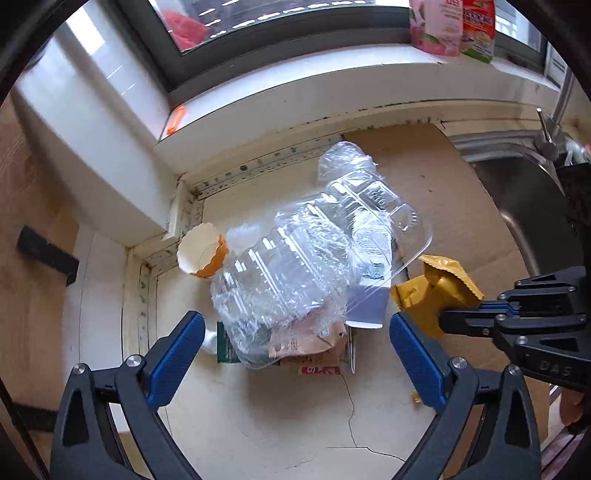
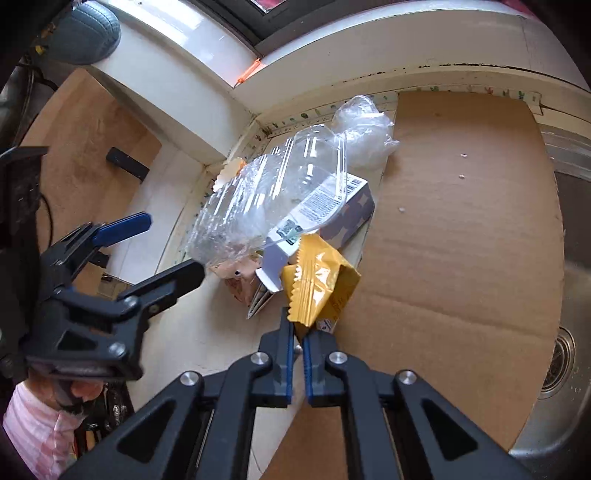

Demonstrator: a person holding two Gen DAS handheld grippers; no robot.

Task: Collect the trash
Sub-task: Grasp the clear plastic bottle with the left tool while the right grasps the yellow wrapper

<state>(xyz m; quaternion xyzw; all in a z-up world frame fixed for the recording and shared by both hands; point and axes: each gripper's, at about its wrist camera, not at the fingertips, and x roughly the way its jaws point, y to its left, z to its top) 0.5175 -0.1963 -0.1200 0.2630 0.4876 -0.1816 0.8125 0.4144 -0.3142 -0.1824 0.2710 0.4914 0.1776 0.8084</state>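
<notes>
A heap of trash lies in the counter corner: a clear plastic clamshell box (image 1: 332, 236) under crinkled film, a small white carton (image 2: 332, 206), brown paper scraps (image 1: 306, 343) and an orange-and-white paper cup (image 1: 201, 254). My right gripper (image 2: 298, 332) is shut on the edge of a yellow snack wrapper (image 2: 317, 284), which also shows in the left wrist view (image 1: 439, 288) at the heap's right side. My left gripper (image 1: 295, 347) is open, its blue pads either side of the heap's near end, above the counter.
A sheet of brown cardboard (image 2: 461, 221) covers the counter to the right of the heap. A steel sink (image 1: 524, 206) with a tap lies further right. Cartons stand on the window sill (image 1: 454, 26). A wall and cracked counter top (image 1: 295, 424) bound the corner.
</notes>
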